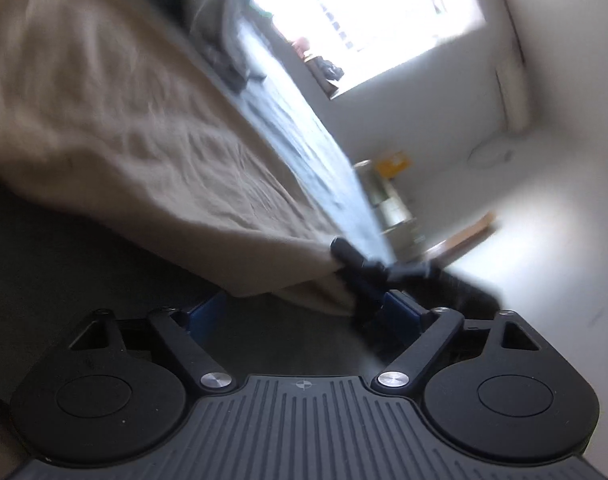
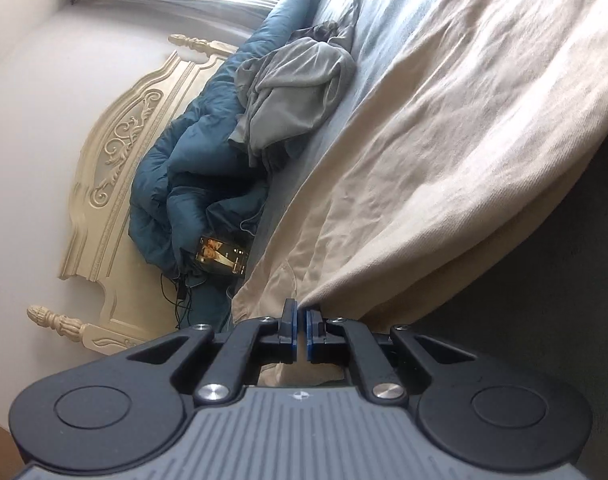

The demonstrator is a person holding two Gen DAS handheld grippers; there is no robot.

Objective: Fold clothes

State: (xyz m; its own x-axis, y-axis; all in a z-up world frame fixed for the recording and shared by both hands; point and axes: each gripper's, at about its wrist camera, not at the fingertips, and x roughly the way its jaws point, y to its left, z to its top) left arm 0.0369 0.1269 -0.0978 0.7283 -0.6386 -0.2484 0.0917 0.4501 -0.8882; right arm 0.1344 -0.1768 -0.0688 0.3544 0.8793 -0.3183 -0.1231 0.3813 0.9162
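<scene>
Two grippers on one garment: a large beige, wrinkled cotton-looking cloth (image 2: 444,152) spread on the bed over a grey-blue sheet (image 2: 384,20), with one edge draping off the near side. Right gripper (image 2: 299,320) is pressed together, pinching a corner of the beige cloth's near edge right at the blue pads; fabric runs away from it up and to the right in its view. Left gripper (image 1: 304,312) is spread wide, nothing pressed between its pads; the view is blurred. The cloth's draped edge sits just ahead of it, between the jaws' line and slightly left. In the left view the right gripper's black tip shows at the cloth corner, just ahead of the left gripper's right finger, so both are near the same end of the hem. My read: long axis of the hem runs away from that corner, so the left must travel along it before pinching. Unfolded grey garment (image 2: 295,92), crumpled teal duvet (image 2: 183,184) and a lit phone (image 2: 221,258) lie well apart by the cream carved headboard (image 2: 119,152).
</scene>
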